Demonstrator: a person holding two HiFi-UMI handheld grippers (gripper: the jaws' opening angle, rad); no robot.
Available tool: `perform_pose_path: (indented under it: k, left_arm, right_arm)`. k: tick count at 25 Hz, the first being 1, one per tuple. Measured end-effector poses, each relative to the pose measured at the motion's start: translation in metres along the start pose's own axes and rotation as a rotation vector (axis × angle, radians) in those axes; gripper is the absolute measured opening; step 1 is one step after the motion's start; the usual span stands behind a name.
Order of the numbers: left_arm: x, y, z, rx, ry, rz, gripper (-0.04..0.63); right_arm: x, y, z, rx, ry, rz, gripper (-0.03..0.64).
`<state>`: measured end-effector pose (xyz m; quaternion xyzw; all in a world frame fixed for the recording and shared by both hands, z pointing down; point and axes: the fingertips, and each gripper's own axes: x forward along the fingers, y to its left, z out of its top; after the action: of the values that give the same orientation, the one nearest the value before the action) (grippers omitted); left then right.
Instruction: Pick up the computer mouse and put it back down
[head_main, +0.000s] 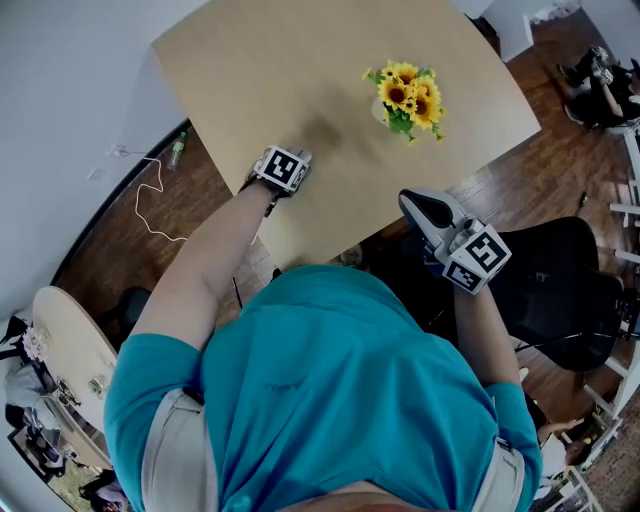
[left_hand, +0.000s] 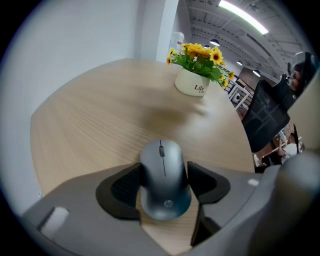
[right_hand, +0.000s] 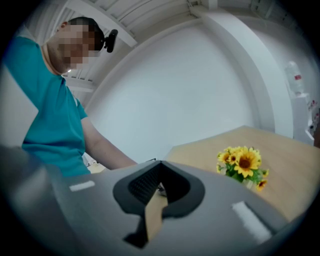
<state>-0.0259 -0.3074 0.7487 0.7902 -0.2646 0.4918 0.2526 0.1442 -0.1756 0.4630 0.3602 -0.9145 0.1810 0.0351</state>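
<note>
Two grippers show in the head view, one in each hand of a person in a blue-green shirt (head_main: 330, 390). The left gripper (left_hand: 164, 167) is at the middle left of the head view, over the near part of a big light brown wooden table (head_main: 250, 70), and it points steeply down. In the left gripper view its two black pads stand wide apart. The grey computer mouse with a small scroll wheel (left_hand: 164, 182) lies flat on the table right between them. Its wheel end points to the top of that view, away from the gripper. The pads are very close to the sides of the mouse, one on each side. I cannot see them squeeze it, so the jaws look open around it. In the head view the mouse is hidden under the gripper.

The right gripper (right_hand: 160, 167) is at the middle right of the head view, near the table's lower right edge. Its black pads meet at their tips and it holds nothing.

A bunch of yellow sunflowers with green leaves (left_hand: 200, 57) stands in a small white pot (left_hand: 192, 86) in the upper middle of the left gripper view, well apart from the mouse. A black office chair (head_main: 560, 285) stands on the dark wooden floor (head_main: 110, 260) at the right of the head view.
</note>
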Motion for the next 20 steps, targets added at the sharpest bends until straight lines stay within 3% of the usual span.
perform_pose_path:
  k: [5,11,14,20]
  left_arm:
    - [-0.008,-0.002,0.002,-0.033,-0.016,0.001,0.379]
    - [-0.042,-0.014,0.015,-0.07,-0.131,-0.048,0.375]
    - [-0.076,-0.021,0.022,-0.1,-0.237,-0.08,0.281]
    - [-0.162,-0.039,0.016,-0.243,-0.527,-0.172,0.12]
  right_arm:
    - [-0.001,0.001,0.002,-0.004,-0.009,0.004,0.003]
    - [-0.002,0.002,0.005,-0.007,-0.028,0.005,0.003]
    - [-0.004,0.003,0.008,-0.012,-0.043,0.006,0.003]
    - [-0.019,0.0,0.01,-0.01,-0.072,0.032,0.003]
